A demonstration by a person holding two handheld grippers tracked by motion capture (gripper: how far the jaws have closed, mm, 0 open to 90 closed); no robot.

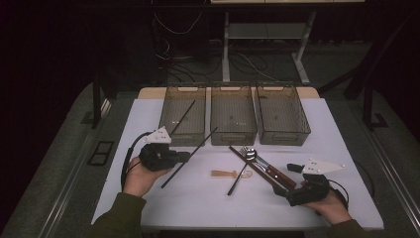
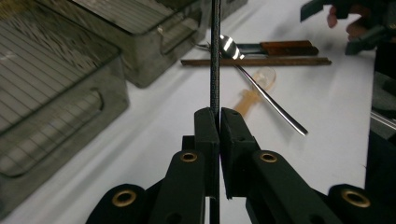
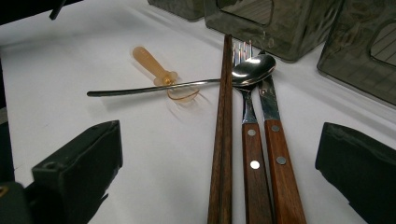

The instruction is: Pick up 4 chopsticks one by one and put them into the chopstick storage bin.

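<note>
The left claw (image 1: 185, 156) is pinching a black chopstick (image 1: 198, 149) that is pointing toward one o'clock, beside the bins (image 1: 234, 119). At centre, a spoon (image 1: 246, 164) is lying on the surface (image 1: 198, 198). The right claw (image 1: 286, 181), at five o'clock, is hanging spread over brown chopsticks (image 1: 257, 167).

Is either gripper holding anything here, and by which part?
The left gripper is shut on a black chopstick, gripping it partway along its lower half, not at the tip. The right gripper is open and holds nothing.
</note>
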